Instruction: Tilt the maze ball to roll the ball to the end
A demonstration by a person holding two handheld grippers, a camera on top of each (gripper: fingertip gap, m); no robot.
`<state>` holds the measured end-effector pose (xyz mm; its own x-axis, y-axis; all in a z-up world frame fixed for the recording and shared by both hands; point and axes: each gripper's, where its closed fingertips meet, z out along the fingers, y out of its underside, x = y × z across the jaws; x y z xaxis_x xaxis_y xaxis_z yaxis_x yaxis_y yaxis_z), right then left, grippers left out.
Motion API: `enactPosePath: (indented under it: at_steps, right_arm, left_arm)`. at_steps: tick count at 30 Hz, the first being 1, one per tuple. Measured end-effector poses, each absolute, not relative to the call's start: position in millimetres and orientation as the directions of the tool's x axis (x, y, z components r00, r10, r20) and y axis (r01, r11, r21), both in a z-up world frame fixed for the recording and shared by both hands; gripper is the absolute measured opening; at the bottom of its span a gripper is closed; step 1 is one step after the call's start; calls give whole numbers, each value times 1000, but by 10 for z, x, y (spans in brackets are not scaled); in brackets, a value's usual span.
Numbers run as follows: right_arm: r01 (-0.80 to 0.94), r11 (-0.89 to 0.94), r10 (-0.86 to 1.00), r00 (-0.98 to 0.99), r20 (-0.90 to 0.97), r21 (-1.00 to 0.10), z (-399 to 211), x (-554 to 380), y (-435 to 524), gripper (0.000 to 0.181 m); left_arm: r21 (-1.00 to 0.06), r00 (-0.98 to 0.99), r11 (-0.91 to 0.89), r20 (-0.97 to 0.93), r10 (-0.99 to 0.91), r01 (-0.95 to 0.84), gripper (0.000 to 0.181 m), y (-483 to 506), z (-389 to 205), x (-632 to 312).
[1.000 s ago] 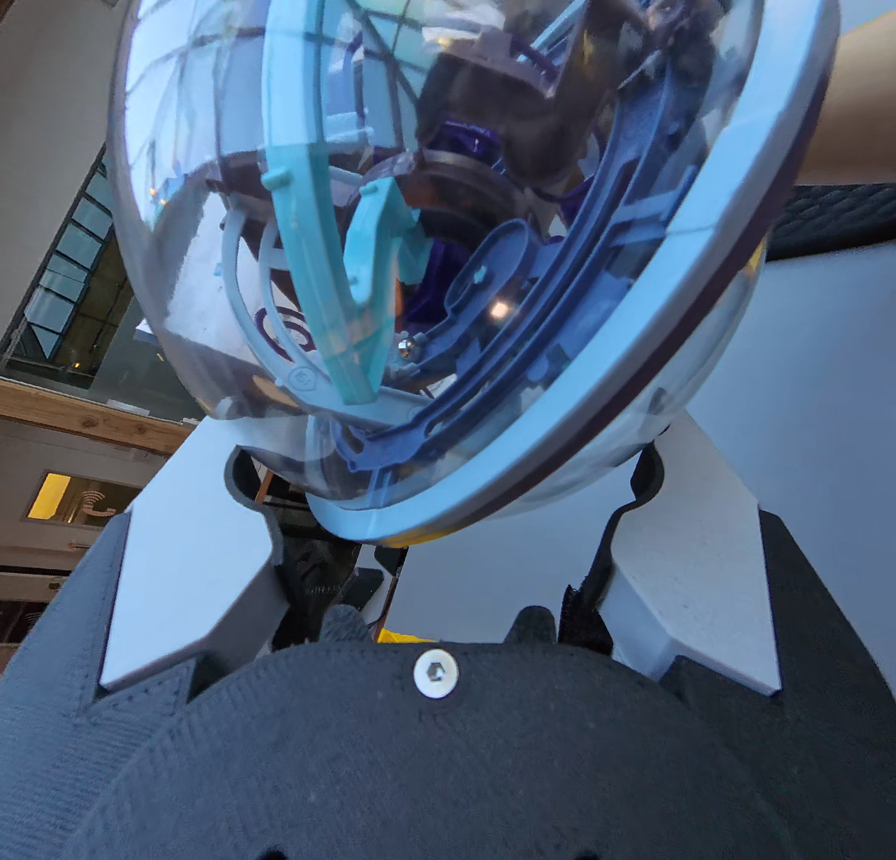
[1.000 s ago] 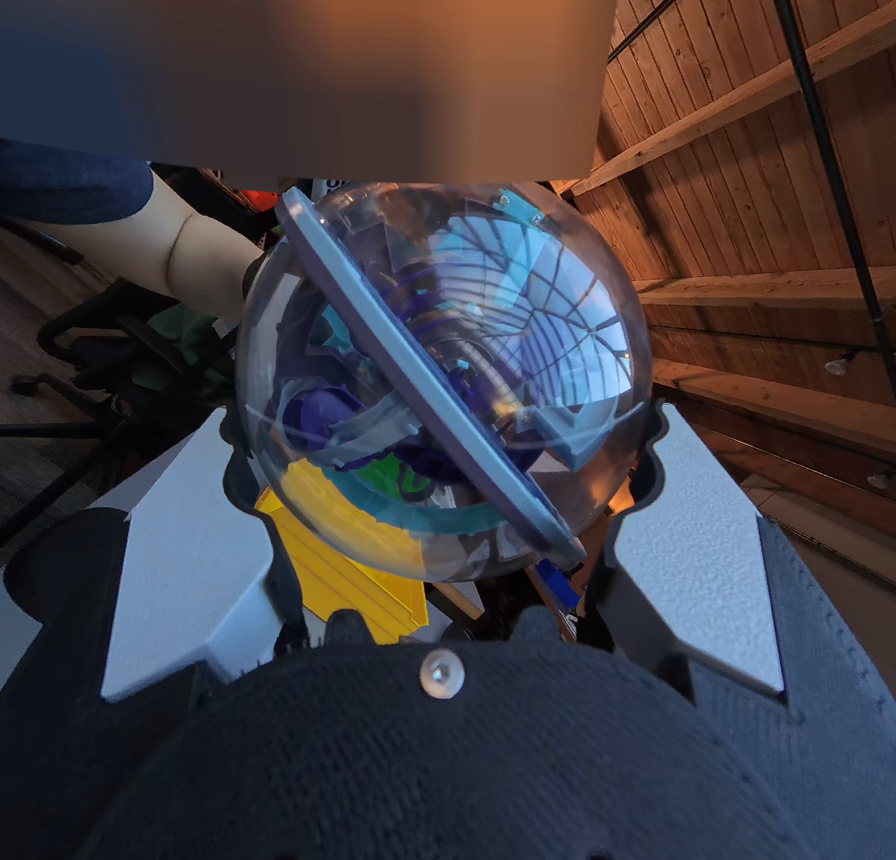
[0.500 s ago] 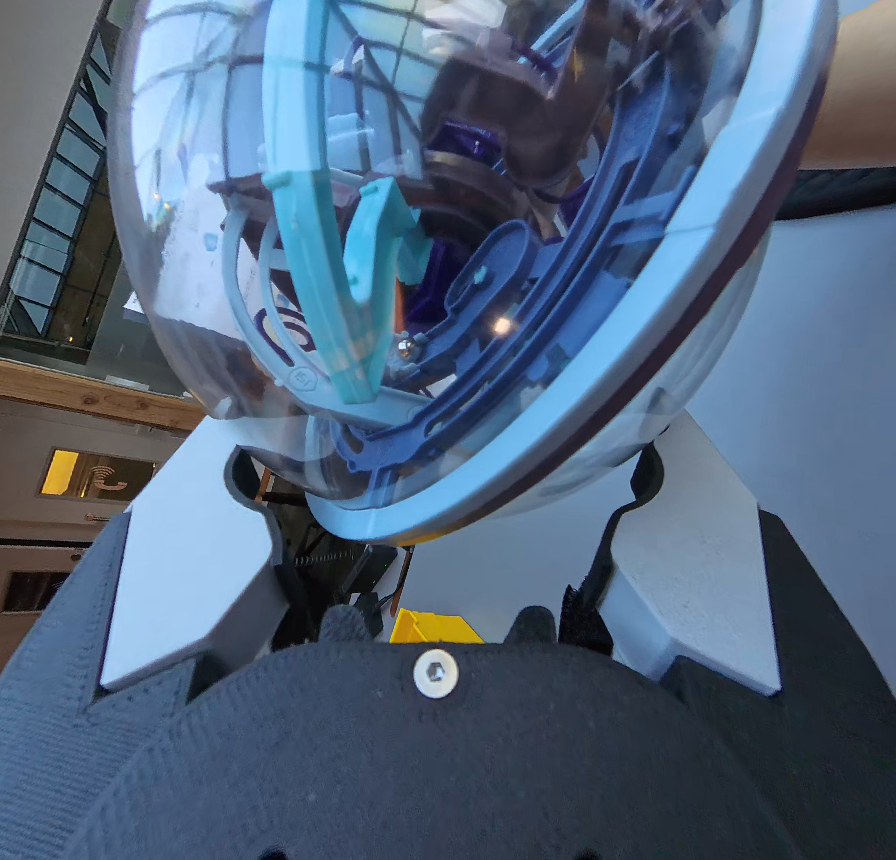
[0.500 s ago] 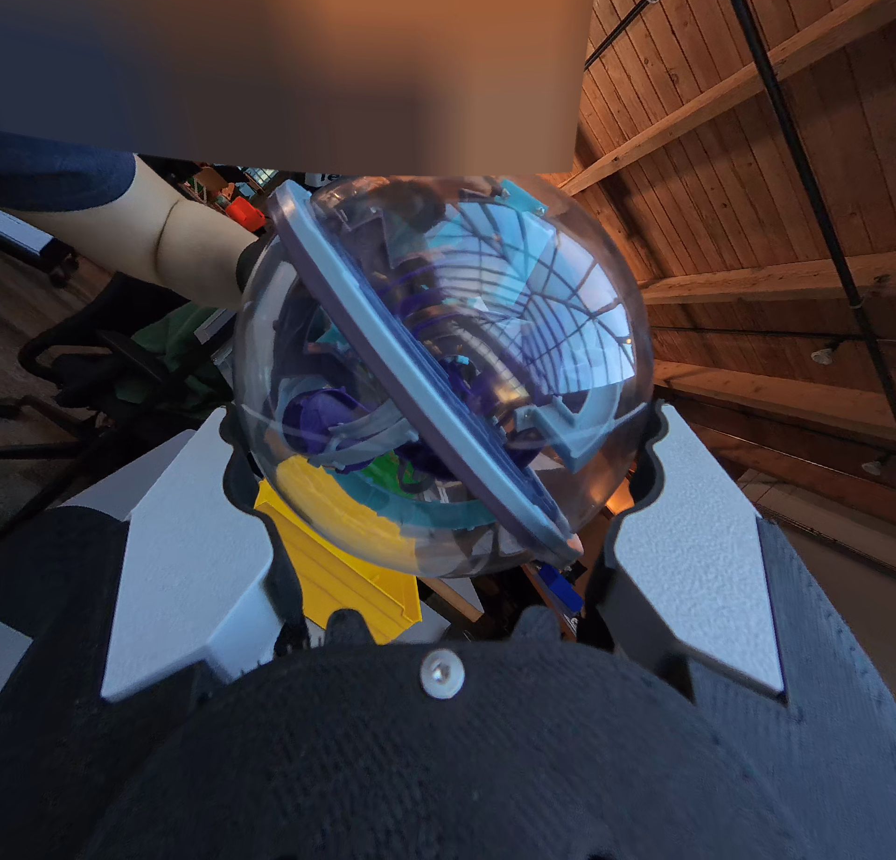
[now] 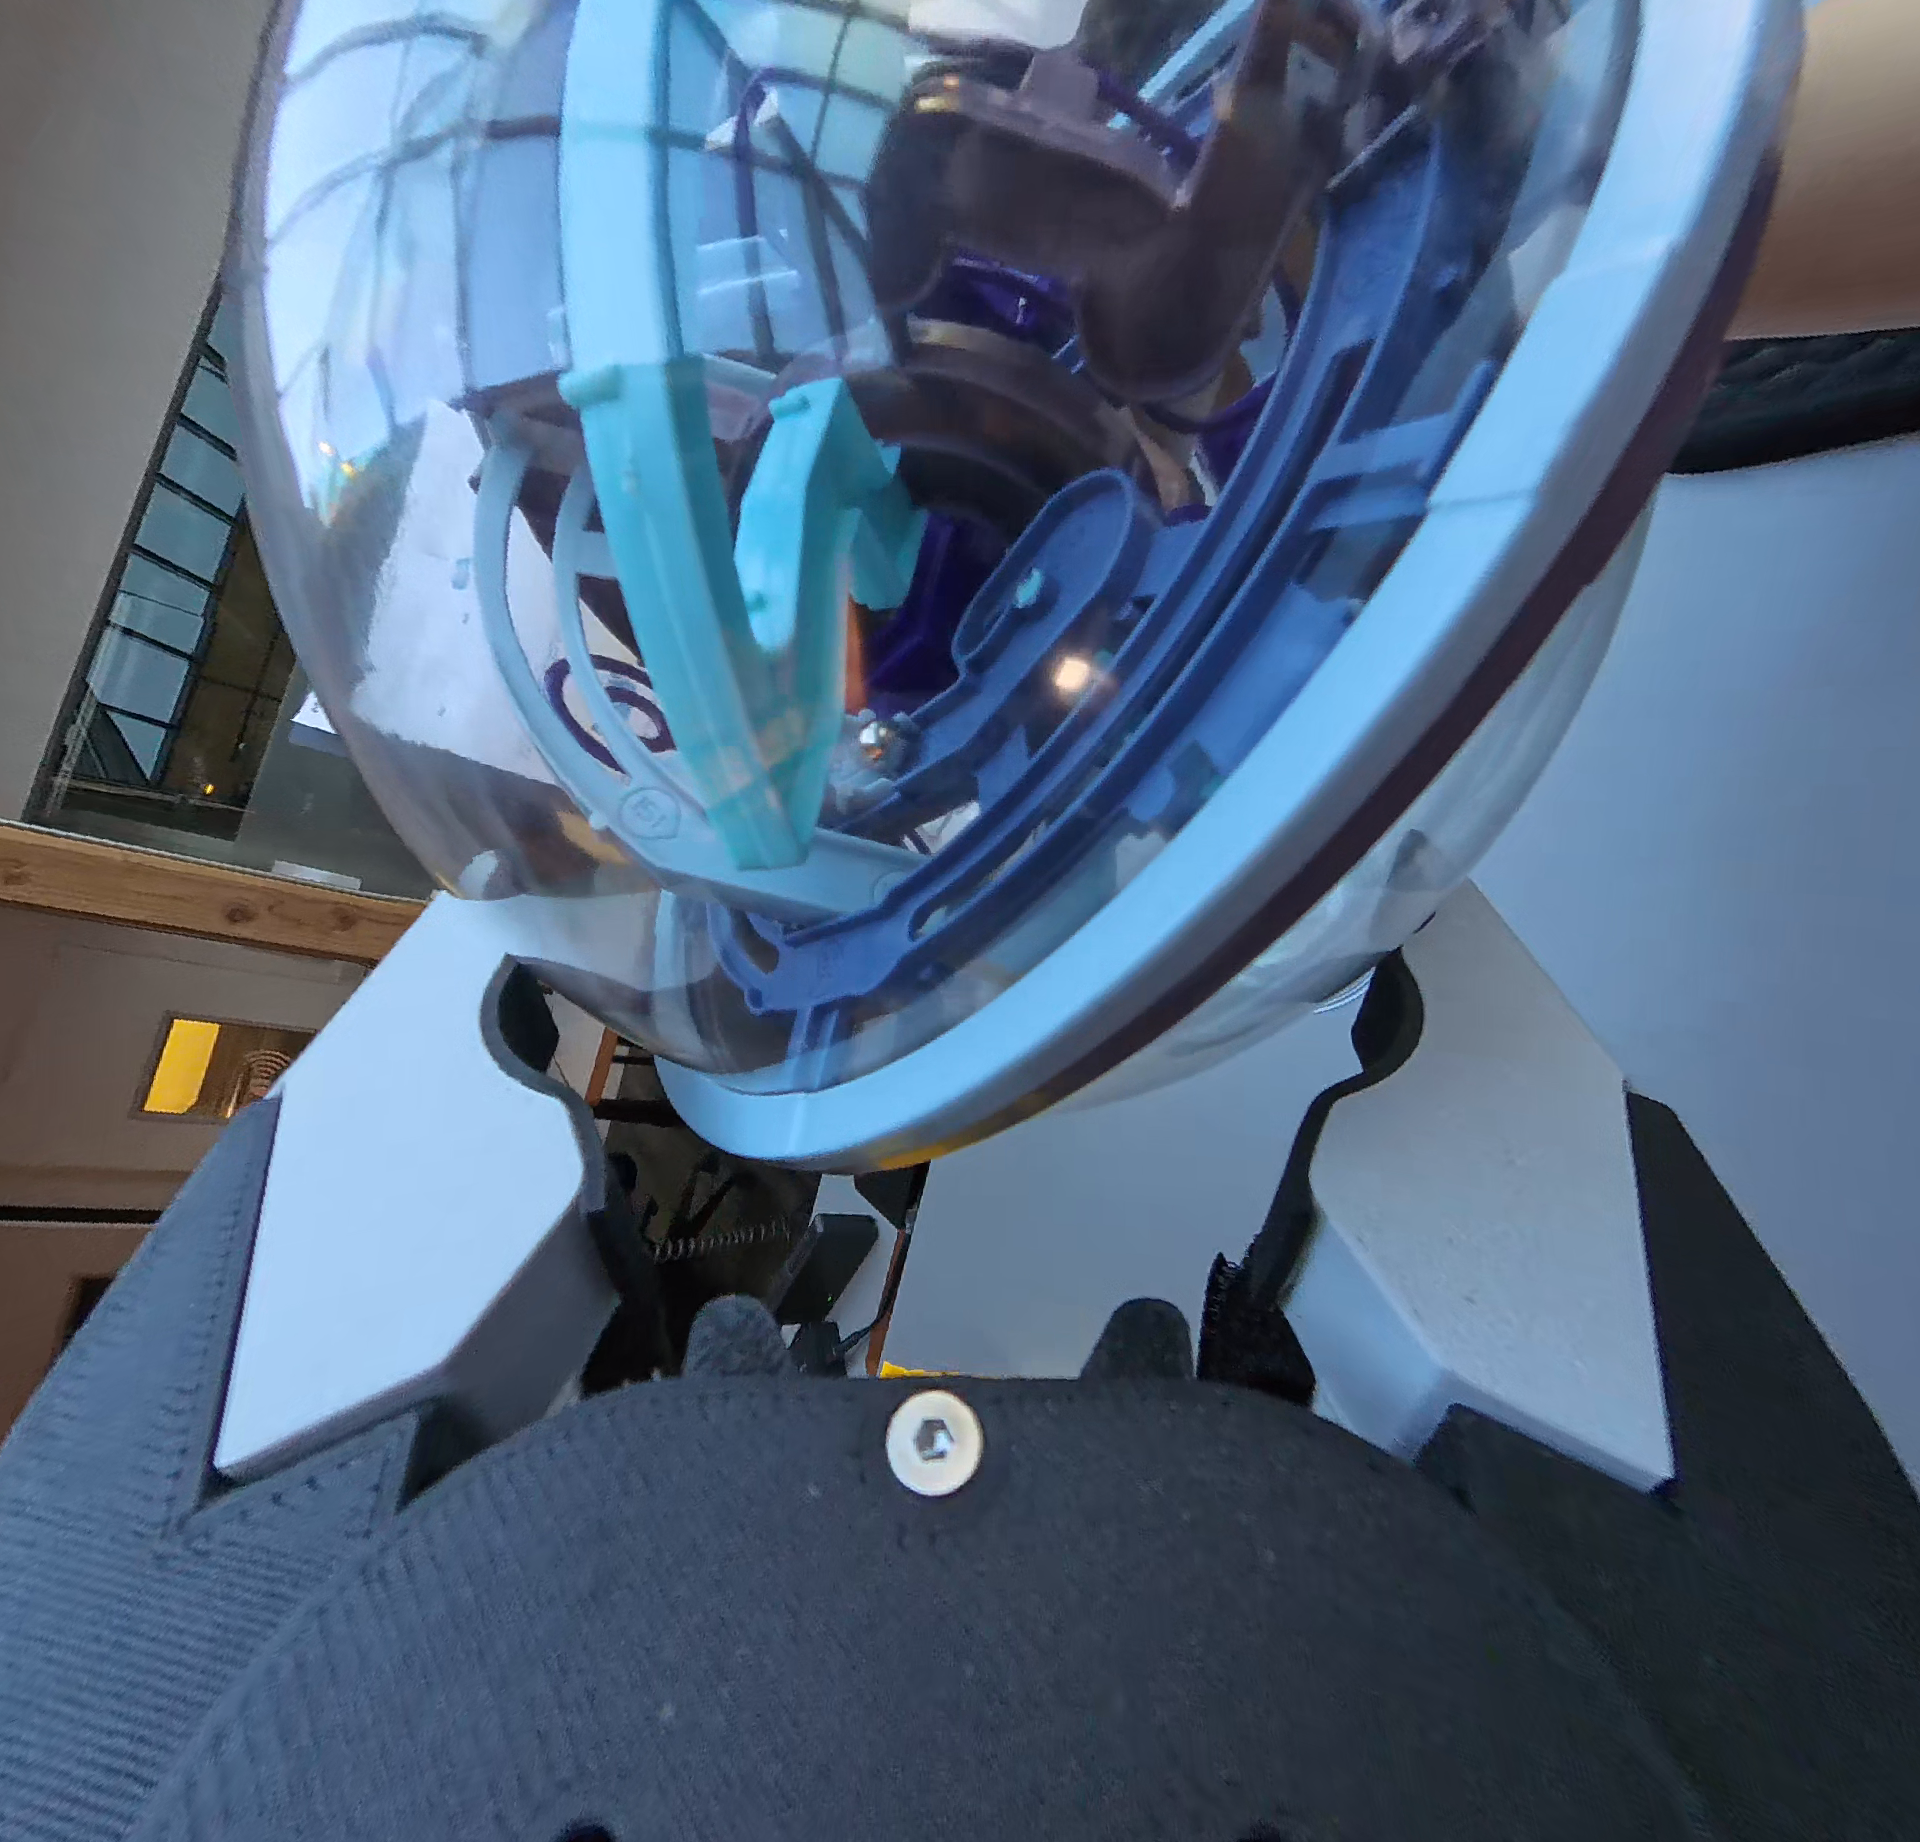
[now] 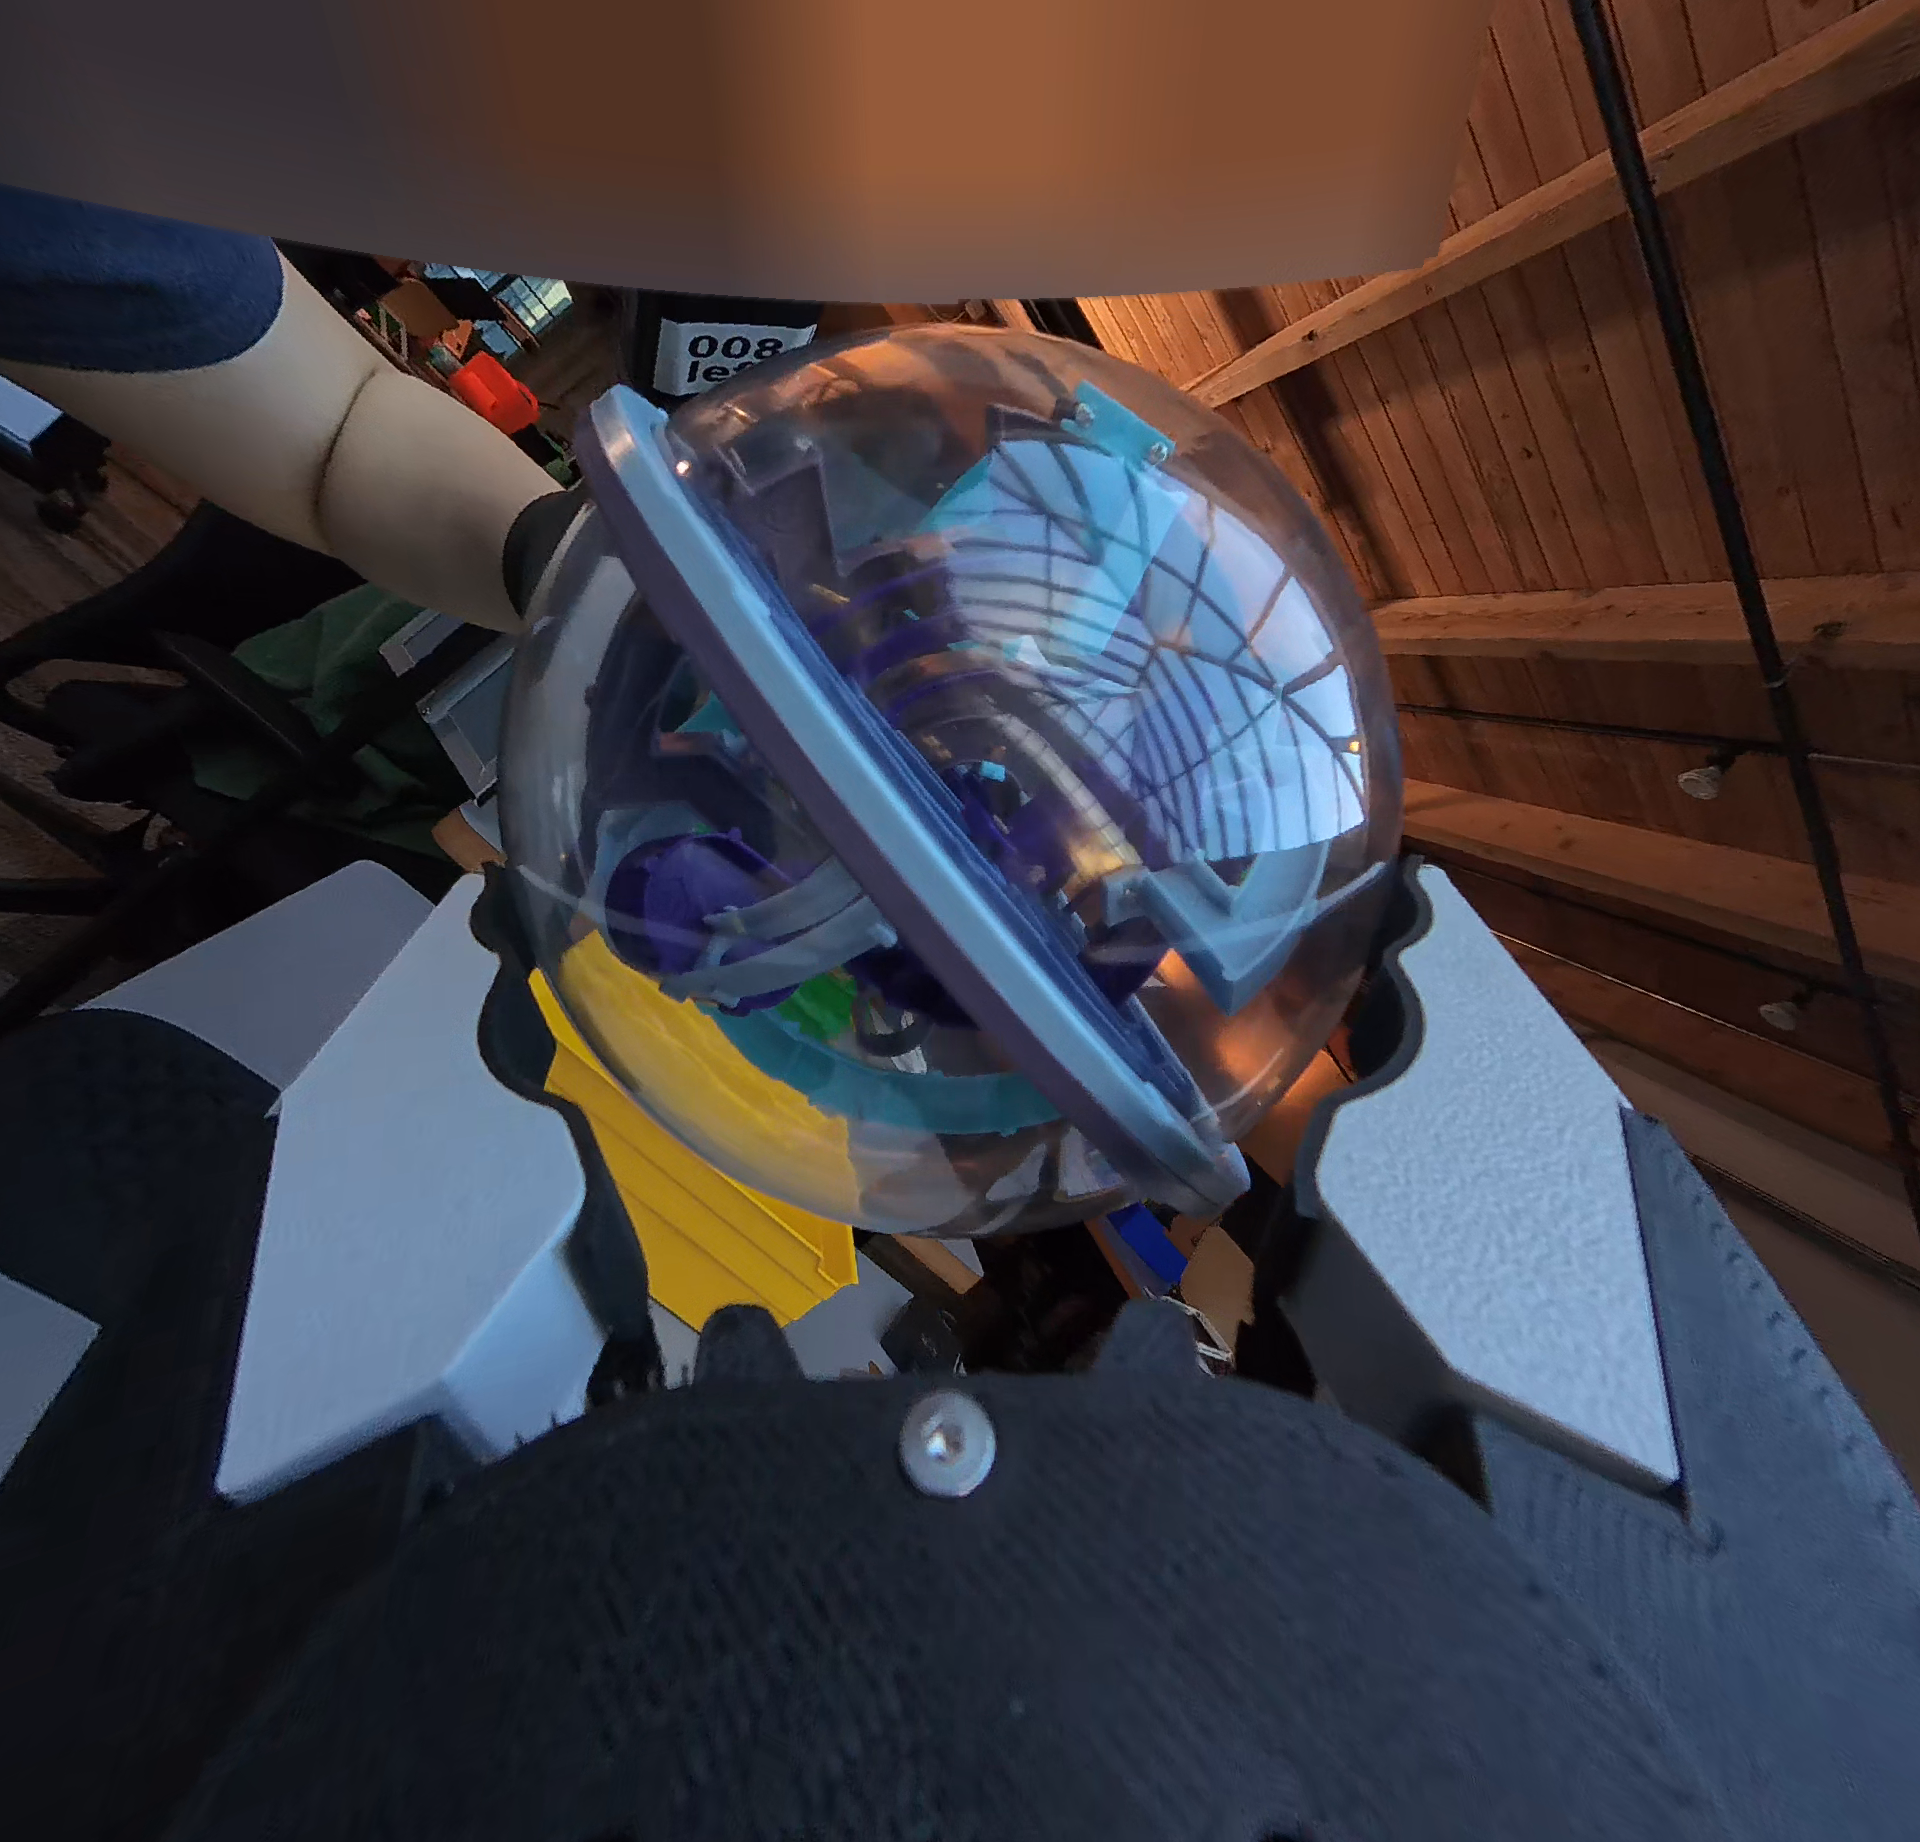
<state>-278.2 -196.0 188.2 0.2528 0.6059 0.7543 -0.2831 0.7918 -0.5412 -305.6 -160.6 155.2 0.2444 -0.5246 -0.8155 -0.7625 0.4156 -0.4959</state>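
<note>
The maze ball [image 5: 1039, 421] is a clear sphere with a pale blue equator ring and teal, blue and purple tracks inside. It fills the upper left wrist view and sits mid-frame in the right wrist view [image 6: 935, 784]. Its ring runs tilted in both views. A small steel ball [image 5: 871, 743] rests where the teal track meets the blue track, low in the sphere. My left gripper [image 5: 956, 992] is shut on the sphere's underside. My right gripper [image 6: 945, 971] is shut on it too, its white fingers [image 6: 395, 1117] against the sides. The sphere is held up in the air.
A person's bare forearm [image 6: 395, 504] reaches to the sphere from the left. A yellow bin [image 6: 717, 1210] lies behind and below it. Wooden ceiling boards and beams [image 6: 1610, 462] and a black cable [image 6: 1704, 545] are at the right. A building wall with windows [image 5: 135, 597] shows in the left wrist view.
Both grippers and the sphere have swung slightly, so the background has shifted. The steel ball stays at the same spot on the track. Both grips are unchanged.
</note>
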Motion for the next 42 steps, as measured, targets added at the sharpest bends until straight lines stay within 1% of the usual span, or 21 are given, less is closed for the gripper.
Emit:
enactPosePath:
  at_steps: [18, 24, 42]
  right_arm:
    - [-257, 819, 570, 258, 780, -513, 1907, -2792, -2041, 157]
    - [-255, 826, 560, 265, 785, -503, 1910, -2786, -2038, 157]
    - [-267, 810, 583, 262, 769, -523, 1912, -2788, -2013, 157]
  left_arm:
    - [-502, 247, 425, -815, -524, -753, 155, -1620, 1531, -3068]
    - [-484, 239, 443, -831, -502, -754, 155, -1633, 1563, -3055]
    - [-485, 238, 429, -826, -511, -762, 155, -1627, 1569, -3054]
